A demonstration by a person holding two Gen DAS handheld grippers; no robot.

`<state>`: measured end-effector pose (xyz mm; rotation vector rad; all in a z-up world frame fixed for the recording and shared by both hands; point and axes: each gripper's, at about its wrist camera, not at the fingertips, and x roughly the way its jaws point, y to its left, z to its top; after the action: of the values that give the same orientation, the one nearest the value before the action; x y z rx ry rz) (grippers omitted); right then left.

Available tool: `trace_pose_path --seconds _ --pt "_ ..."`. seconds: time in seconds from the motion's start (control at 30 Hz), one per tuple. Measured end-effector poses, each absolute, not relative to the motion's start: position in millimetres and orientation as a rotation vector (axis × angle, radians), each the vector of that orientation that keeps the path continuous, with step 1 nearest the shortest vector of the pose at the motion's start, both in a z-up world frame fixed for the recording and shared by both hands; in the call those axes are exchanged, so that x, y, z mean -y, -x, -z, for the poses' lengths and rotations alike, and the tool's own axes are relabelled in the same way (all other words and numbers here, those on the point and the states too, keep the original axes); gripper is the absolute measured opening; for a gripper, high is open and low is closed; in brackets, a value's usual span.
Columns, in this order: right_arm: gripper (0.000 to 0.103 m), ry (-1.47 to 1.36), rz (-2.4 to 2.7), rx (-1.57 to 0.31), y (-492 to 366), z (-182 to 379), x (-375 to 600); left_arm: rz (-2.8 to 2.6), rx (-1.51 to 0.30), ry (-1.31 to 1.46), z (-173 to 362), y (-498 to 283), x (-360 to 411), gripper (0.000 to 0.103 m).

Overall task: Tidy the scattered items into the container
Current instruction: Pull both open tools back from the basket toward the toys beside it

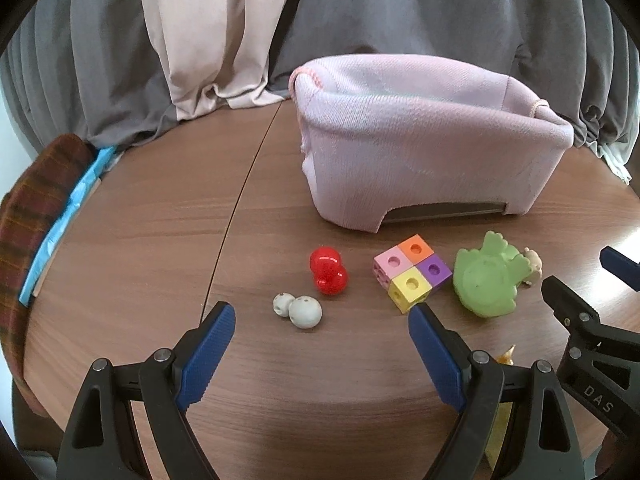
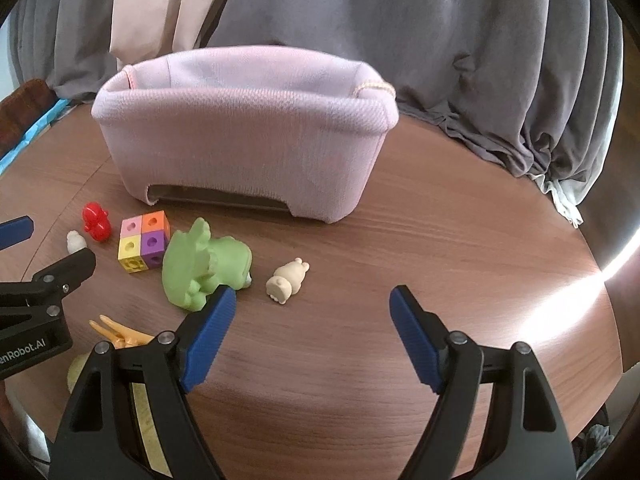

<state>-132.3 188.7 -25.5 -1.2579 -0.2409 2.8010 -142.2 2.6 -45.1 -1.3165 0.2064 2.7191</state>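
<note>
I see nothing tidied yet: my left gripper [image 1: 320, 344] and right gripper [image 2: 312, 320] both hang apart and empty over the round wooden table [image 2: 440, 240], toys scattered near the pink fabric basket [image 2: 248, 148] standing far

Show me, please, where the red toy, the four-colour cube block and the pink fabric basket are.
Red toy [image 1: 329, 270], left wrist view, on its glossy top.
Four-colour cube block [image 1: 412, 268], left wrist view, centre of its top face.
Pink fabric basket [image 2: 244, 152], right wrist view, on its front wall.
</note>
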Motion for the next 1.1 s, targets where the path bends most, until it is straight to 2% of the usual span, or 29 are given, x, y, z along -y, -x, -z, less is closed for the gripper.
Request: trace_pose_path --seconds 0.5,0.67,1.1 --pt "0.076 1.322 -2.783 0.195 144.4 40.1 -196.3 -2.687 -0.123 1.357 57.9 159.3 9.7 0.086" --pt "0.069 1.357 -2.777 0.183 150.5 45.7 -200.0 -2.679 -0.12 1.355 58.5 168.3 7.3 0.086" --pt "0.062 1.388 -2.797 0.178 160.7 55.1 -197.4 -2.663 -0.088 1.387 71.5 186.1 12.4 0.086"
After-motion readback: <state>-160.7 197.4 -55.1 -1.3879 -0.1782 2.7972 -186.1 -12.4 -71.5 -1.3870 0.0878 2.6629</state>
